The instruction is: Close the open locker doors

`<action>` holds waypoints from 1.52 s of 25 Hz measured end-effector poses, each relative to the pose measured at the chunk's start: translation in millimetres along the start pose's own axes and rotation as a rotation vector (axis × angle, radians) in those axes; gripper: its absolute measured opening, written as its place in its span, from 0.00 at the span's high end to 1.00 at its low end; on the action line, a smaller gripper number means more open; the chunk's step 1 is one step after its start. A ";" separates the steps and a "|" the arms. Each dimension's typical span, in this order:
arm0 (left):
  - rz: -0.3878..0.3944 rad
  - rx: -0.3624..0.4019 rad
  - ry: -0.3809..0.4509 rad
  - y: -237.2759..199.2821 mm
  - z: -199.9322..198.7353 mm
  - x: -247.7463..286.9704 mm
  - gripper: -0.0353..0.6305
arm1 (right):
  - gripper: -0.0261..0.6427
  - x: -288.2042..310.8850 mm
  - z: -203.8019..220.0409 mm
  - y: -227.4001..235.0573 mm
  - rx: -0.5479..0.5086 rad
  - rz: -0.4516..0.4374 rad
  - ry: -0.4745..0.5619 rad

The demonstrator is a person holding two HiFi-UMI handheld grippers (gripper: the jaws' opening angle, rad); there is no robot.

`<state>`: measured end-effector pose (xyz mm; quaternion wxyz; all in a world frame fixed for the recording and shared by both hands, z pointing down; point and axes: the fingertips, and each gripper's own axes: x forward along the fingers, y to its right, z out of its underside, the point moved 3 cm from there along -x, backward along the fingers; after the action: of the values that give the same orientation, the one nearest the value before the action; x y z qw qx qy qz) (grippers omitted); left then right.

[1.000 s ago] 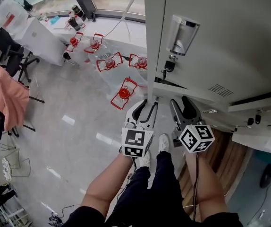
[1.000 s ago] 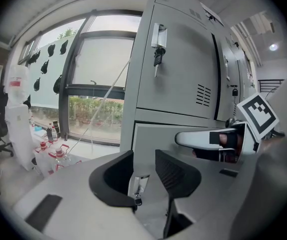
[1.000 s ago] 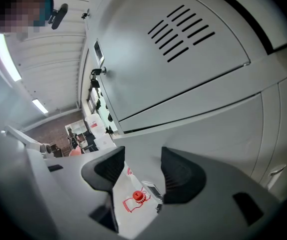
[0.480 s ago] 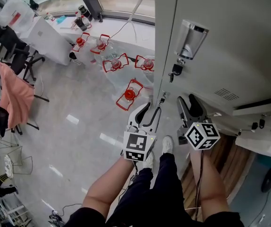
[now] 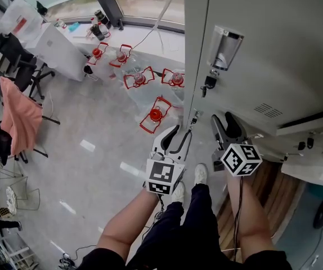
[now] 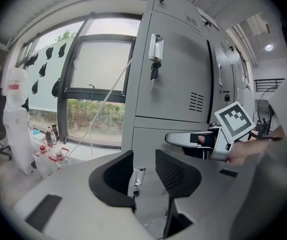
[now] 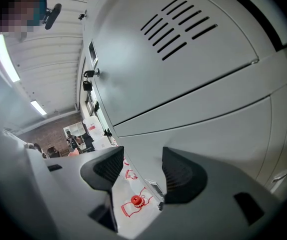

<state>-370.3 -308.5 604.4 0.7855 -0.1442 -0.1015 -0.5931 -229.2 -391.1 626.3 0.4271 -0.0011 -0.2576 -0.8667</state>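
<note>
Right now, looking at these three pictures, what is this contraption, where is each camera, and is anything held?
No robot here: a person holds hand-operated tongs in each hand, each bearing a cube with square markers. The head picture looks down from the person's head past the left tongs and right tongs to a pale glossy floor, where clear bottles in red frames stand. The other two come from cameras riding on each pair of tongs. Both point at tall grey metal lockers. Both tongs are open and hold nothing; the right jaws have just opened slightly wider.
</note>
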 end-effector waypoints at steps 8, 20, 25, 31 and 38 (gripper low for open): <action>0.077 0.006 0.027 20.0 -11.6 -20.2 0.79 | 0.62 -31.2 -7.9 -12.8 -0.009 0.003 0.036; 0.365 0.025 0.071 124.0 -25.9 -71.2 0.93 | 0.95 -200.0 -43.5 -44.3 -0.256 0.081 0.184; 0.517 0.055 0.111 212.3 -65.4 -105.4 0.93 | 0.95 -316.1 -94.0 -47.9 -0.324 0.199 0.255; 0.599 0.116 0.144 317.8 -75.9 -183.9 0.93 | 0.95 -462.0 -109.2 -58.6 -0.355 0.266 0.305; 0.560 0.131 0.181 436.7 -47.9 -276.5 0.93 | 0.95 -612.7 -77.9 -55.6 -0.377 0.237 0.295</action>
<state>-27.3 35.6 421.8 0.9321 -0.0621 -0.0252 -0.3560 135.7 55.2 398.0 0.5509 0.0154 -0.0249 -0.8341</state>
